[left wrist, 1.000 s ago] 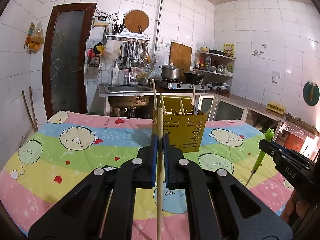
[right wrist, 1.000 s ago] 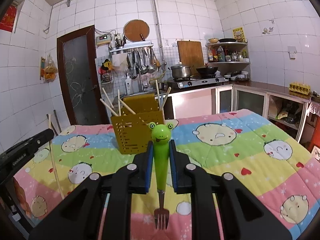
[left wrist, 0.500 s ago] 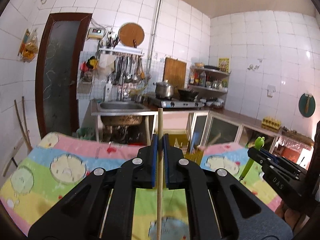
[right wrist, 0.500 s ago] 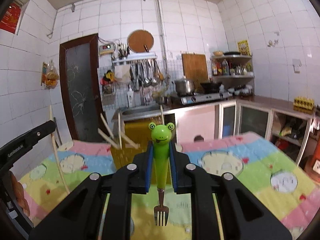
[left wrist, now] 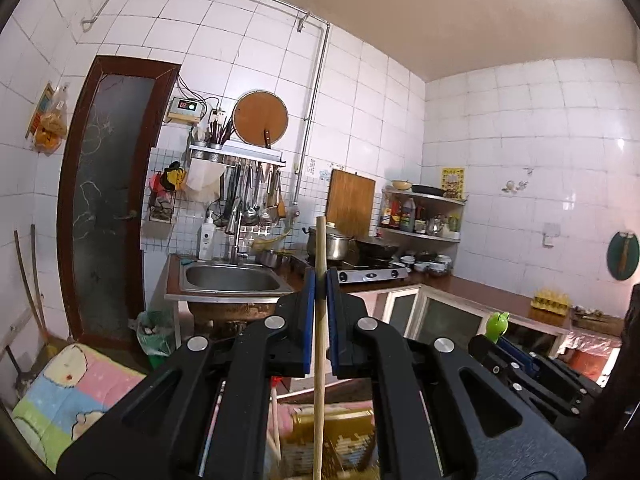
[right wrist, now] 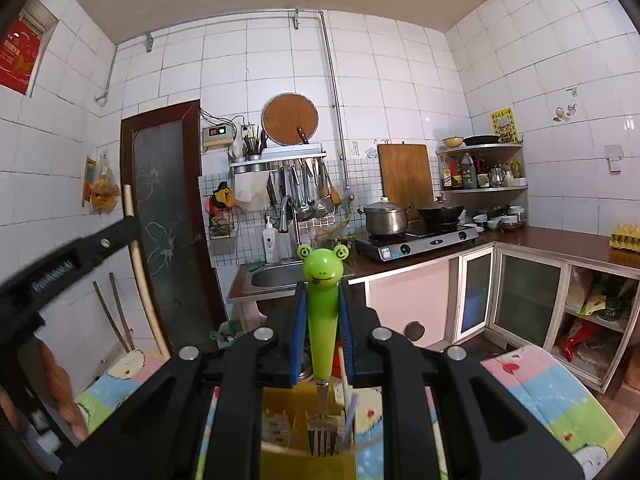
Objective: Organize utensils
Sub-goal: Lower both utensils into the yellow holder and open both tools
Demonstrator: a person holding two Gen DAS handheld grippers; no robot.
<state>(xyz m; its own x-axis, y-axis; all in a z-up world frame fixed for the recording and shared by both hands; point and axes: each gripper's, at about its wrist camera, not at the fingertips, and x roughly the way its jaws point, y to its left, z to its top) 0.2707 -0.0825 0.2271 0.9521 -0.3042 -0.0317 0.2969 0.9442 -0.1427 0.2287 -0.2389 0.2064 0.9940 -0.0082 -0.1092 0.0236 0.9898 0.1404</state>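
My left gripper point(left wrist: 319, 280) is shut on a wooden chopstick point(left wrist: 319, 344) held upright, its lower end over the yellow perforated utensil holder point(left wrist: 340, 440) just below. My right gripper point(right wrist: 322, 296) is shut on a green frog-handled fork point(right wrist: 321, 312), tines down, right above the same yellow holder point(right wrist: 280, 428). The fork's frog head also shows in the left wrist view point(left wrist: 496, 324), to the right. The left gripper with its chopstick point(right wrist: 134, 248) shows at the left of the right wrist view. Other chopsticks stand in the holder.
The table with the colourful cartoon cloth point(left wrist: 68, 392) lies below both grippers. Behind it are a steel sink point(left wrist: 232, 280), a stove with a pot point(right wrist: 386, 220), cabinets point(right wrist: 520, 300) and a dark door point(left wrist: 104, 208).
Both grippers have risen and moved forward over the yellow holder, which has slid from mid-view to the bottom edge. Both still hold their utensils.
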